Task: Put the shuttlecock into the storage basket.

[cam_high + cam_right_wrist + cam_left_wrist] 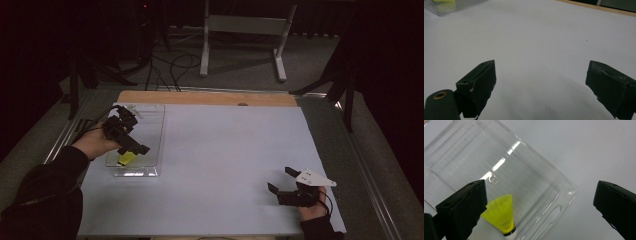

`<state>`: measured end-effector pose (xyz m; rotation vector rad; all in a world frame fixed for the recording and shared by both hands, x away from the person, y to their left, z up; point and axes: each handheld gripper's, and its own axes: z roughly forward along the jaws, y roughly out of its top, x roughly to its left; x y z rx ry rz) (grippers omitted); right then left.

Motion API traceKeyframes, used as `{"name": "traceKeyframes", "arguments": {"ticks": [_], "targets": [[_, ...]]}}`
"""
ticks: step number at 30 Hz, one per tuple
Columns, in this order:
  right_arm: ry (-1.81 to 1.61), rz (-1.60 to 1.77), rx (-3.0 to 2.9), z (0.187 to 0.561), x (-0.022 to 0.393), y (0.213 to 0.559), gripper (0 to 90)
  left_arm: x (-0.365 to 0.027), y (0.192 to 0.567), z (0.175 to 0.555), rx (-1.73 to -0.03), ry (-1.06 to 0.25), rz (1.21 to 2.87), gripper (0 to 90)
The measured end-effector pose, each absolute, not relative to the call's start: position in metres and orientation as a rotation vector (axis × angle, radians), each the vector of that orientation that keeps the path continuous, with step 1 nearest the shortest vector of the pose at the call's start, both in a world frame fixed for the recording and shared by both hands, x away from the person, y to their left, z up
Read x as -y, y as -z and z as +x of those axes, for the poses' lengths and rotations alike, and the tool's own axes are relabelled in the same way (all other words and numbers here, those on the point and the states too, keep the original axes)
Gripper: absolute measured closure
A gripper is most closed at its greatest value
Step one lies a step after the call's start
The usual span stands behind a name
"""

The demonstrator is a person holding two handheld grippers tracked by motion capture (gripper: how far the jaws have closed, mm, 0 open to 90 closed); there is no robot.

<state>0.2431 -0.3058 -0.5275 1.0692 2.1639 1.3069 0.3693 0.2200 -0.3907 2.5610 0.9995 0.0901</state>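
The left gripper (131, 148), jaws wide and empty, hangs over the clear tray (564, 195); 1 yellow shuttlecock (502, 216) lies beside its left jaw. The right gripper (281, 181), wide and empty, has bare table (225, 150) ahead.

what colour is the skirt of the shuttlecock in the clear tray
Bright yellow, above a white cork base; the shuttlecock shows best in the left gripper view.

A yellow shuttlecock (502, 213) lies in a clear plastic tray (544, 173), beside the wide-open left claw (540, 207).
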Motion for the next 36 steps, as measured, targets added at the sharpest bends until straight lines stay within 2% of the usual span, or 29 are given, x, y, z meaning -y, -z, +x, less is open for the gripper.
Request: {"name": "traceKeyframes", "arguments": {"ticks": [36], "targets": [[-1.312,1.068,-2.161,0.243,0.307,0.527,9.9,-0.121,0.386,0.367,-0.667,-0.011,2.445,0.0]]}}
